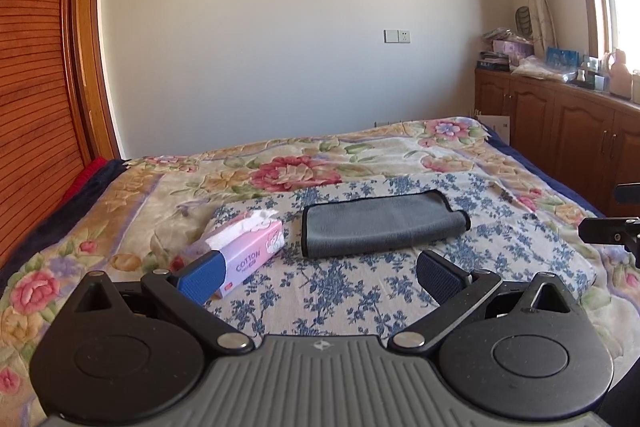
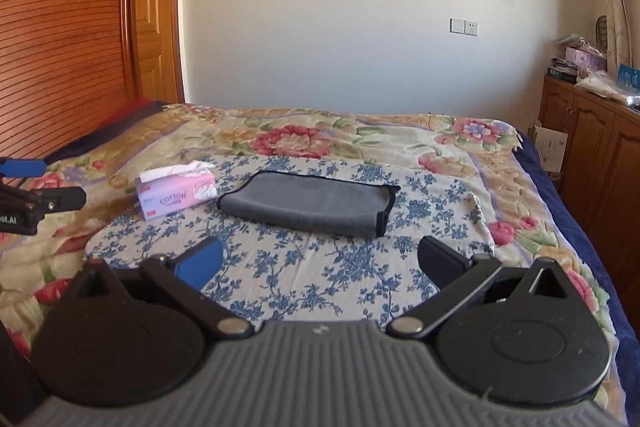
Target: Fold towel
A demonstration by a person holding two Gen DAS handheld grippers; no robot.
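A grey towel (image 1: 380, 225) with a black hem lies folded in a long strip on a blue-flowered cloth (image 1: 340, 291) on the bed. It also shows in the right wrist view (image 2: 312, 205). My left gripper (image 1: 318, 273) is open and empty, held above the cloth just in front of the towel. My right gripper (image 2: 320, 263) is open and empty too, in front of the towel's near edge. Part of the right gripper shows at the right edge of the left wrist view (image 1: 612, 231), and the left gripper shows at the left edge of the right wrist view (image 2: 36, 203).
A pink tissue box (image 1: 248, 251) marked COTTON lies left of the towel, also in the right wrist view (image 2: 176, 197). A floral bedspread (image 1: 280, 171) covers the bed. A wooden headboard (image 1: 32, 107) stands left; wooden cabinets (image 1: 560, 123) with clutter line the right wall.
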